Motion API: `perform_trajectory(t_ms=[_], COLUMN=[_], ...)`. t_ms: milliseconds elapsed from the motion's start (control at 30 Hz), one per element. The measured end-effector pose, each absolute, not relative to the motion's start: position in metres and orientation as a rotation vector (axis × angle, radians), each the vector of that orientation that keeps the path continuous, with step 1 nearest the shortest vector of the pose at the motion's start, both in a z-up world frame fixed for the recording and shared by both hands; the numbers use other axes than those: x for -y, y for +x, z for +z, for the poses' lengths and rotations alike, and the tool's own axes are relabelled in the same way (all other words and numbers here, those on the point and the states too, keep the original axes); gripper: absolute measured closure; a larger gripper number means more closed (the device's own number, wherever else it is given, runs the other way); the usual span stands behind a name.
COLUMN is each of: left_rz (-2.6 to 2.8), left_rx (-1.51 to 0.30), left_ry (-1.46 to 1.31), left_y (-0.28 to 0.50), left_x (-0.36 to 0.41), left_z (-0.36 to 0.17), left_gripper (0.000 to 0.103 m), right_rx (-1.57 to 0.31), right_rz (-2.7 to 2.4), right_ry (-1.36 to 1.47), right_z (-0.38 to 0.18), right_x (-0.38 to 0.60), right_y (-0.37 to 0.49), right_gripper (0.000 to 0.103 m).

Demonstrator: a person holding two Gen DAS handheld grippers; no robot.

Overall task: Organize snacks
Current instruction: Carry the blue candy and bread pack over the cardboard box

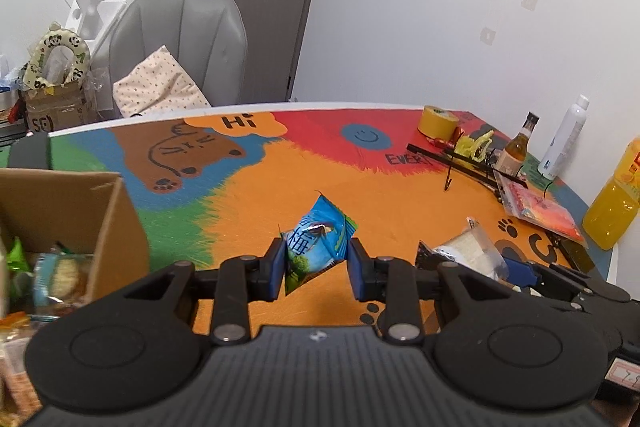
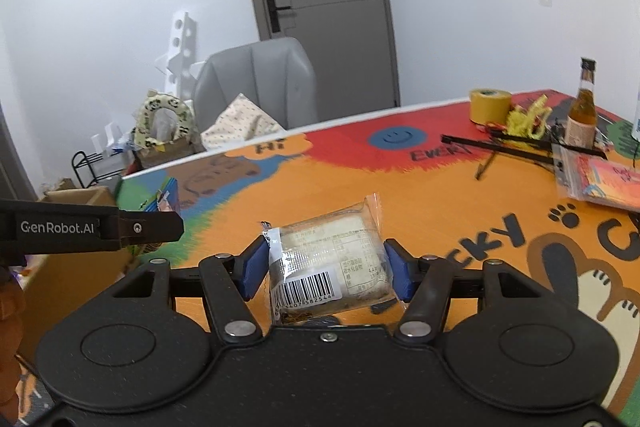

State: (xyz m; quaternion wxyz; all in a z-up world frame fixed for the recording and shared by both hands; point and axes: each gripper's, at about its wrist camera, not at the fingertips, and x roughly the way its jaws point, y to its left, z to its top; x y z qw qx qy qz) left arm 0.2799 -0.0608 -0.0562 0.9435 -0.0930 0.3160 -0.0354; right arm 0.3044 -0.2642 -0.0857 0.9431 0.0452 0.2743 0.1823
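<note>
the left claw (image 1: 316, 267) was clenched on a blue packet (image 1: 318, 247), pinched at its lower part with the rest sticking up and away from the pads, clear of the worktop (image 1: 256, 195). the box (image 1: 116, 223), open-topped and already holding snacks, lay directly to that claw's left and close by, so the left side was much the nearer to it; a short sideways carry looked like all that was needed. the right claw (image 2: 326, 267) gripped a clear-wrapped cake (image 2: 328, 263) across its width, the long axis running away from the camera, barcode end nearest. from there the box (image 2: 76, 199) sat well off to the left, beyond the left claw (image 2: 176, 227), so the right would probably have had to wait or reach across.
</note>
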Motion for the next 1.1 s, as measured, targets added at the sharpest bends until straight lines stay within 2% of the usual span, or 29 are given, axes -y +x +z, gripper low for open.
perform_trajectory(t_ms=[1100], left_rz=[0.058], left_rx=[-0.568], left_ry=[-0.224], left_y=[0.206], left_x=[-0.05], left_z=[-0.012], left_gripper=[0.072], right_rx=[-0.473], right_rz=[0.53], right_ry=[0.024], right_z=[-0.034], right_x=[0.165], right_y=[0.257], right_gripper=[0.045])
